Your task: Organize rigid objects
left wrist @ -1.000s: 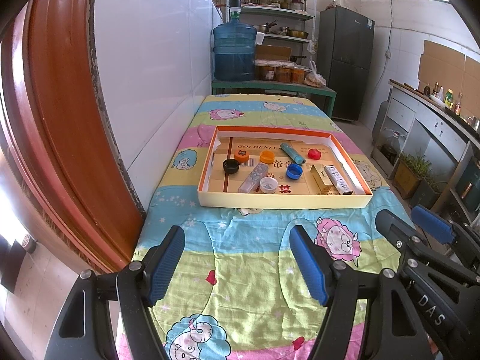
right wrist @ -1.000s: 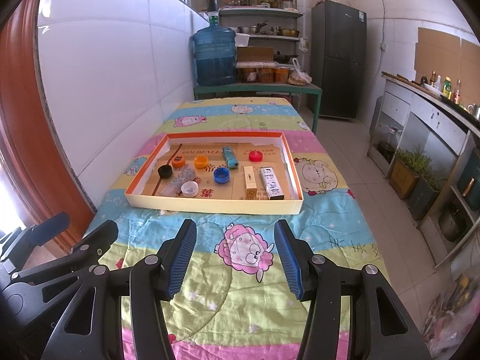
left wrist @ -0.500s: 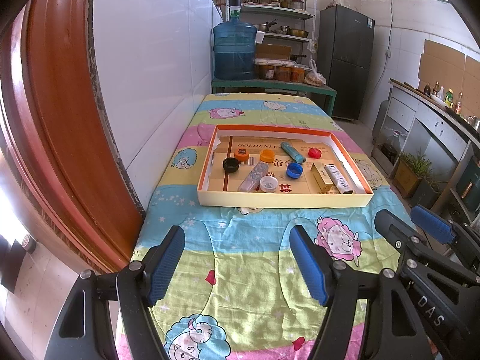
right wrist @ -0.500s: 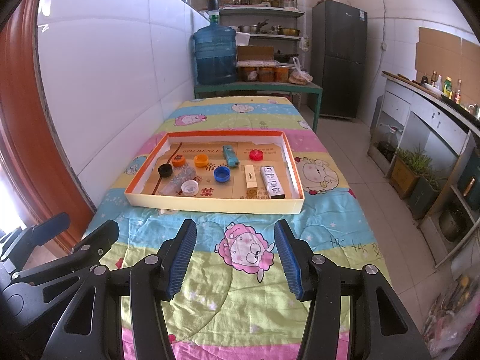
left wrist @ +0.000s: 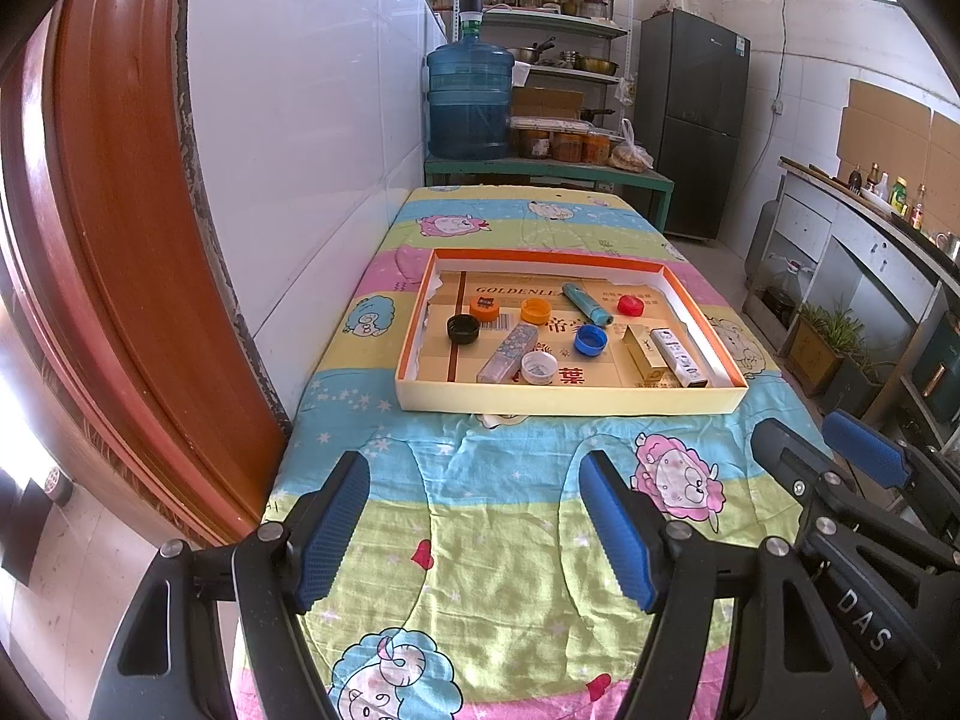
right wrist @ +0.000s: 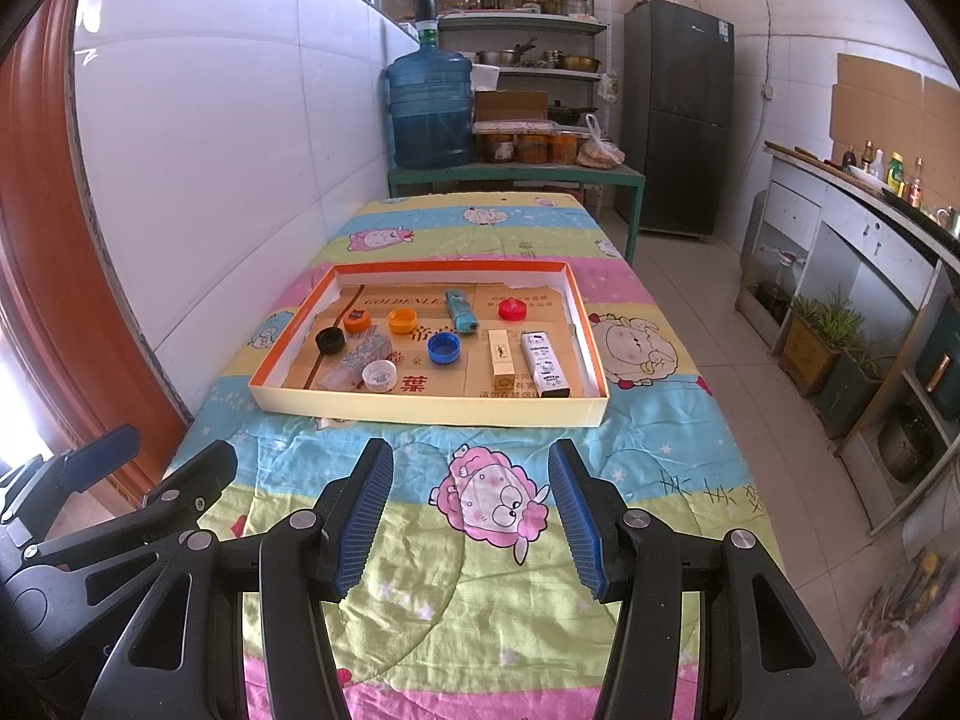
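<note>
Now the left gripper (left wrist: 474, 516) and the right gripper (right wrist: 471, 510) hover low in frame, jaws apart and empty. Mid-frame, the tray (right wrist: 420, 405) holds bottle caps and small boxes.

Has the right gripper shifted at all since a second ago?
No. In the right wrist view the right gripper frames the same pink sheep print, and the tray sits where it did.

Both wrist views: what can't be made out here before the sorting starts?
- Print on the two upright-lying cartons: too small in both views.
- Paper scrap under the tray: mostly hidden by the tray's near wall.
- Left tool and right tool: handles and the person's hands cut off by the bottom edge.
- Shelf jars: contents too far, blurred.
</note>
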